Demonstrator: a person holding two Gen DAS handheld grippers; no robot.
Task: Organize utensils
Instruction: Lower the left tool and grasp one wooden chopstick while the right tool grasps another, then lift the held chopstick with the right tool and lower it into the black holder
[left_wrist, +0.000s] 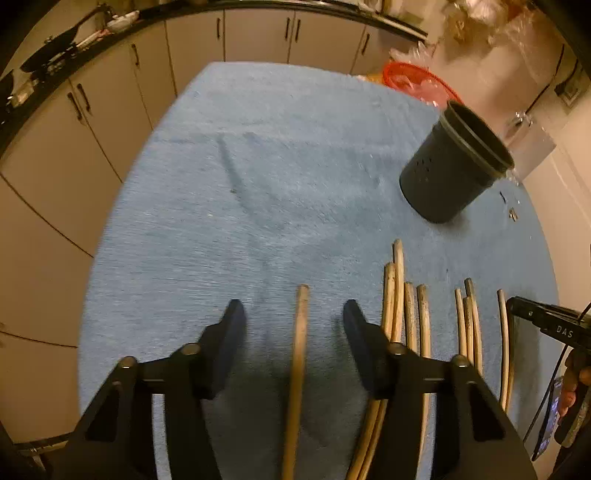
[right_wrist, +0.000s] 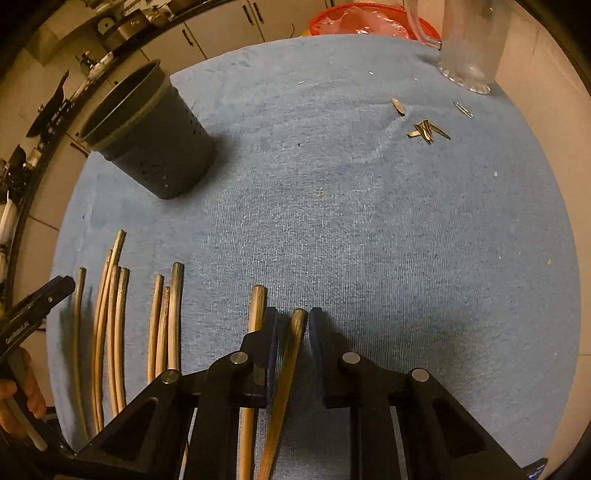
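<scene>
Several wooden utensil handles lie in a row on the blue towel (left_wrist: 258, 166). My left gripper (left_wrist: 293, 314) is open, its fingers on either side of one handle (left_wrist: 300, 343) at the left end of the row, not touching it. A dark perforated utensil cup (left_wrist: 452, 166) stands at the far right, and shows at the far left in the right wrist view (right_wrist: 151, 140). My right gripper (right_wrist: 293, 321) has its fingers narrowly apart around another handle (right_wrist: 291, 354); I cannot tell whether they pinch it. A further handle (right_wrist: 255, 314) lies just left of it.
A red basket (left_wrist: 413, 79) sits past the towel's far edge. A clear glass jug (right_wrist: 471, 44) stands at the far right, with small metal bits (right_wrist: 426, 131) scattered near it. Cabinets (left_wrist: 110, 92) run along the left and back.
</scene>
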